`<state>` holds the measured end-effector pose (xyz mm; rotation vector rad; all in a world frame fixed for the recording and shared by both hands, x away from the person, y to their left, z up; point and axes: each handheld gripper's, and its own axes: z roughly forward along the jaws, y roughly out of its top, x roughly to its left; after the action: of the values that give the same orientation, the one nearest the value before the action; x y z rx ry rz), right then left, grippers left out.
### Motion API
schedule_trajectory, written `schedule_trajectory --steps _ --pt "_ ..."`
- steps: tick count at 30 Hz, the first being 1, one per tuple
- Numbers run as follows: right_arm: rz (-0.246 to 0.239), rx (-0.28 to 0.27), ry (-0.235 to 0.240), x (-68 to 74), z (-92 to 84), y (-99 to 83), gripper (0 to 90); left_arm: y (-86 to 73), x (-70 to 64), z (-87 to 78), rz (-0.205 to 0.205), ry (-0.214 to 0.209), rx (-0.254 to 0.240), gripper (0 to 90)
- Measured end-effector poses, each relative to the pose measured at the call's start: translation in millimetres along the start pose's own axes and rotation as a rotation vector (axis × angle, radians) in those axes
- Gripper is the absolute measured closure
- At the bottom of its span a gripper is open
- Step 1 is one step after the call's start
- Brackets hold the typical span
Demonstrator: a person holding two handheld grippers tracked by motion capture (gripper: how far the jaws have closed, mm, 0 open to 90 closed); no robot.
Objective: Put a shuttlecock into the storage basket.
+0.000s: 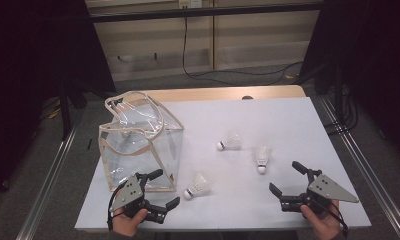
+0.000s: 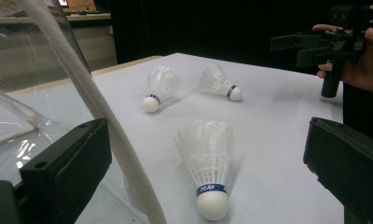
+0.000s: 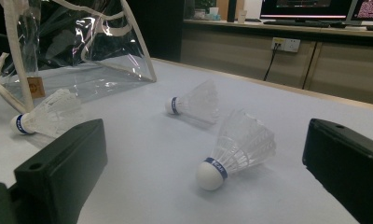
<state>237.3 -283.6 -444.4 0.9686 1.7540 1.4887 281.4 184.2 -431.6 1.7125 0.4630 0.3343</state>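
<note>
Three shuttlecocks are seen lying on their sides on the white desk, and a clear bag with pale trim is stood near the desk's left edge, its mouth open upward.

The left gripper is held at the near left corner, just in front of the bag, with its jaws spread wide apart and nothing between them. In the left gripper view, the bag's pale trim is seen curving down just inside the left jaw, and the nearest shuttlecock is framed between the jaws, cork toward the camera, untouched. This same shuttlecock is found in the high view just beside the bag's near right corner.

The right gripper is held near the near right corner, its jaws likewise parted and empty. In the right gripper view, a second shuttlecock is seen between the jaws, clear of both. In the high view it is placed right of the desk's middle, cork toward the near edge. The third shuttlecock is laid near the desk's middle, between the bag and the second one.
</note>
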Motion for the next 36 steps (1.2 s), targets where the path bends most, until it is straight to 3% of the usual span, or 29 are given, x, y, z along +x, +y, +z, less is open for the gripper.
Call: schedule_trajectory --steps 13,24,32,36 --pt "0.002 -0.003 0.002 0.6 0.3 0.5 0.0 0.9 -2.2 -3.5 0.006 0.005 -0.012 1.3" --pt "-0.008 -0.003 0.006 1.1 1.3 0.5 0.0 0.1 -4.9 -0.3 -0.014 -0.035 -0.005 1.5" --pt "-0.011 -0.003 0.004 1.3 1.2 0.8 0.0 -0.3 -9.0 7.8 -0.013 -0.069 0.052 2.2" --pt "-0.013 0.0 0.006 1.9 1.7 0.6 0.0 2.1 -12.5 14.9 -0.014 -0.061 0.095 2.4"
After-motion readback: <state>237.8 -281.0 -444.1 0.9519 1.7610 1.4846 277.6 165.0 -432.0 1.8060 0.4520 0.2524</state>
